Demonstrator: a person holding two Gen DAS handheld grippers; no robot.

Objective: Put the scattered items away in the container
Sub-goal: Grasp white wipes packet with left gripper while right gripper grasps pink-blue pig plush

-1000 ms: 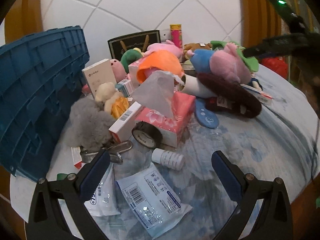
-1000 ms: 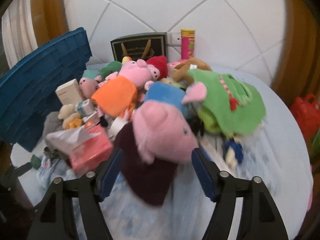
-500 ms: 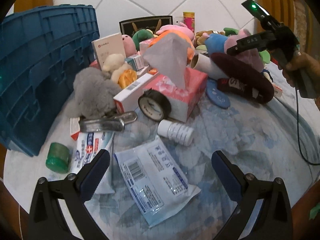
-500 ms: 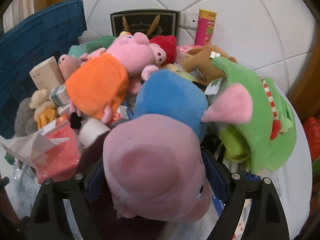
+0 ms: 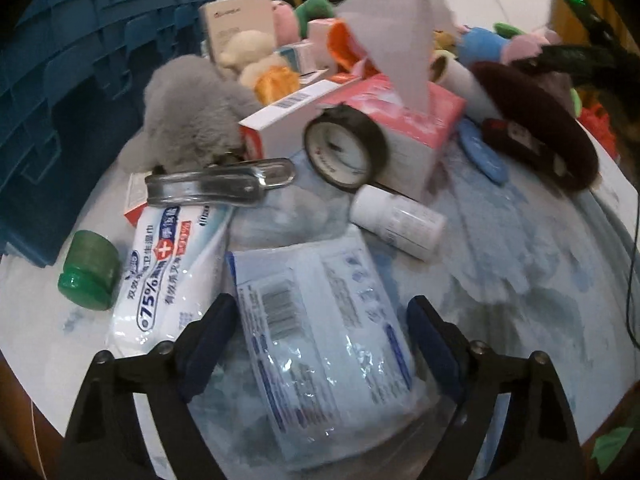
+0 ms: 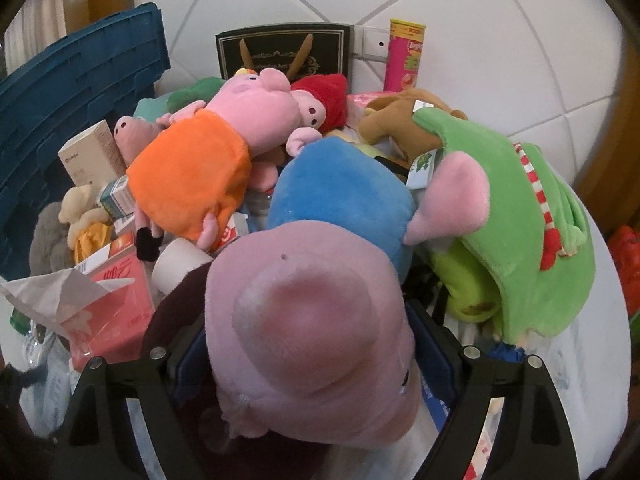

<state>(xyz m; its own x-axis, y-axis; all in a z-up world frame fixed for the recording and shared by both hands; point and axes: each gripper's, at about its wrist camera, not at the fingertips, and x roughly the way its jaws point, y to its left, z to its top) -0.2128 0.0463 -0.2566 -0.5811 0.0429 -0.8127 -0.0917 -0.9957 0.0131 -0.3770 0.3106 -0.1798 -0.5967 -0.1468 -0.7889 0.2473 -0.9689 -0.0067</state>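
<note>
Straddling a clear packet, left hand-held gripper spread, right hand-held gripper clasping pink plush pig.

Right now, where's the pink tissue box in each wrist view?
Left wrist: tissue box upper centre, behind the tape roll, tissue sticking up.
Right wrist: tissue box lower left, left of the pig plush between the right tongs.
Shared landmark: blue crate, at the left edge in both.

Left wrist: low over the table, near, facing the blue crate. Right wrist: pressed close on plush toys. Shared: pink tissue box, crate.
</note>
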